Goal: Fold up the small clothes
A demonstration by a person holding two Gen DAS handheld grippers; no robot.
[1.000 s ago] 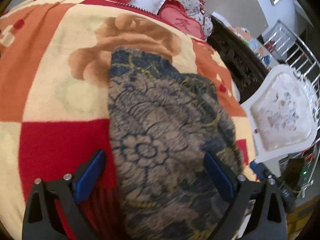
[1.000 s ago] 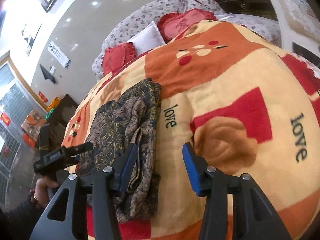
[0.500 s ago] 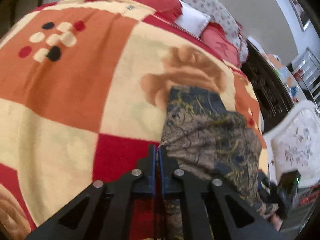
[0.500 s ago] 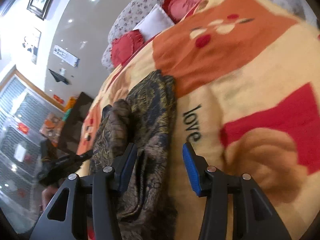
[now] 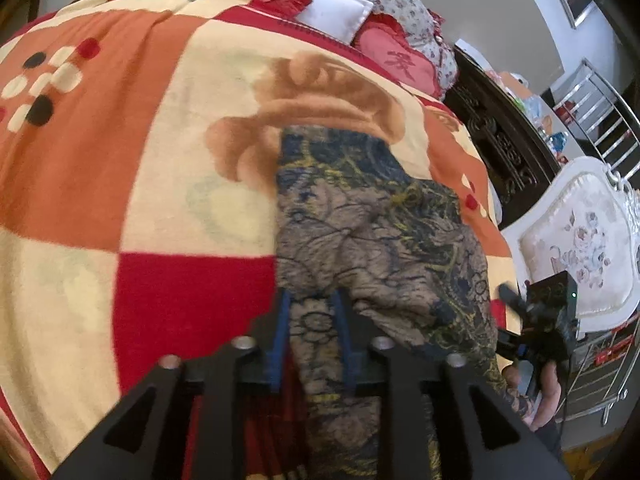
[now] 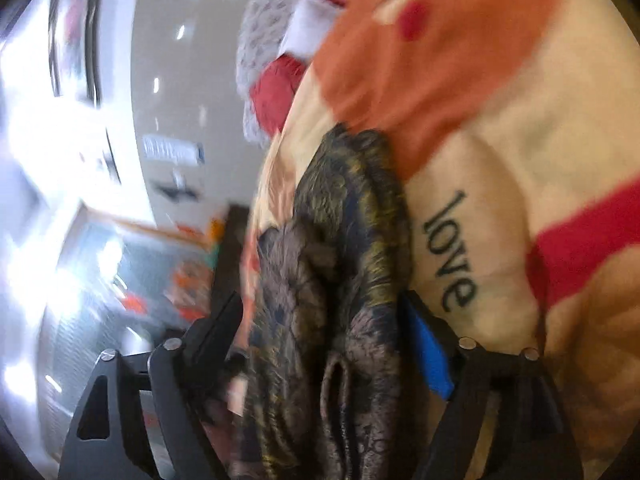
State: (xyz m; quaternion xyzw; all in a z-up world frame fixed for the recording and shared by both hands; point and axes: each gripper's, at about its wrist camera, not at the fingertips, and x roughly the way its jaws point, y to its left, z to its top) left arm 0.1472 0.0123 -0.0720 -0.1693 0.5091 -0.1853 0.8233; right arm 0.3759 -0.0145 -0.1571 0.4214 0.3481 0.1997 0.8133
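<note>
Left wrist view: the garment point(image 5: 372, 232) lies on the bed's blanket point(image 5: 132, 160), its near edge between the left tool's point(image 5: 312, 336) narrow jaws, which have just been opening; I cannot tell whether they pinch it. The right tool point(image 6: 324, 344), jaws just spread wide, straddles the bunched cloth. Risk: one tool catches several layers, so the fold drags skewed.

The garment point(image 5: 372, 232) is brown-grey with navy and yellow floral tracery; the blanket point(image 5: 120, 184) beneath is orange, cream and red patchwork, "love" printed in what looks like black.
</note>
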